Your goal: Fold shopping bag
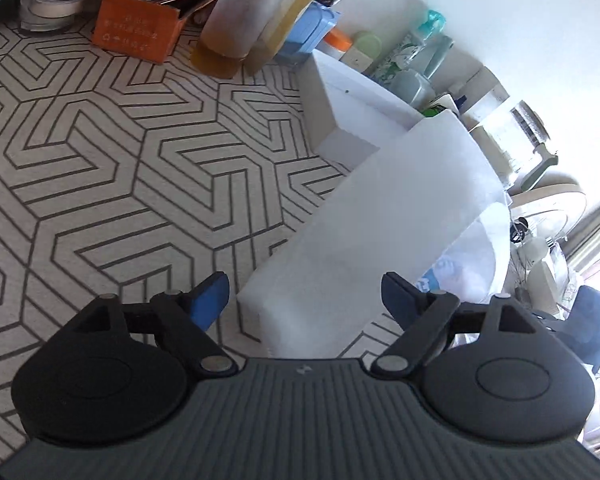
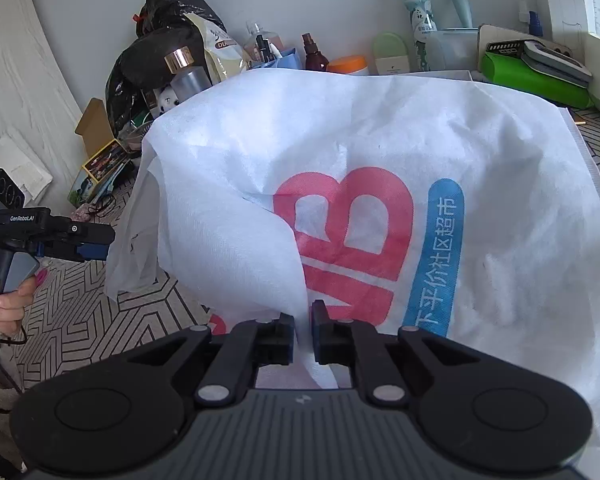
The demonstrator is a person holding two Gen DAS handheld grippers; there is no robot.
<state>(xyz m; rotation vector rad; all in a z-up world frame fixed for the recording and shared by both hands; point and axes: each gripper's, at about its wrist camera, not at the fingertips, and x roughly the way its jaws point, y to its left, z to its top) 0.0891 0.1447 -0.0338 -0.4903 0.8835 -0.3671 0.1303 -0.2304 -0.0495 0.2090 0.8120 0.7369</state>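
- Right wrist view: right hand-held gripper (image 2: 301, 330) pinches a fold of the white shopping bag (image 2: 380, 200), which drapes up toward twelve o'clock.
- Left hand-held gripper (image 1: 304, 300) stands open, gripping nothing, with bag fabric (image 1: 380, 220) between its fingers.
- Patterned bench (image 1: 120, 140) spreads at ten o'clock.

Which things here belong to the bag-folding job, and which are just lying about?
Job: white shopping bag; right gripper, jaws shut on it; left gripper, jaws apart.

Lying about: orange box; spray bottle; black bin bag; green case.
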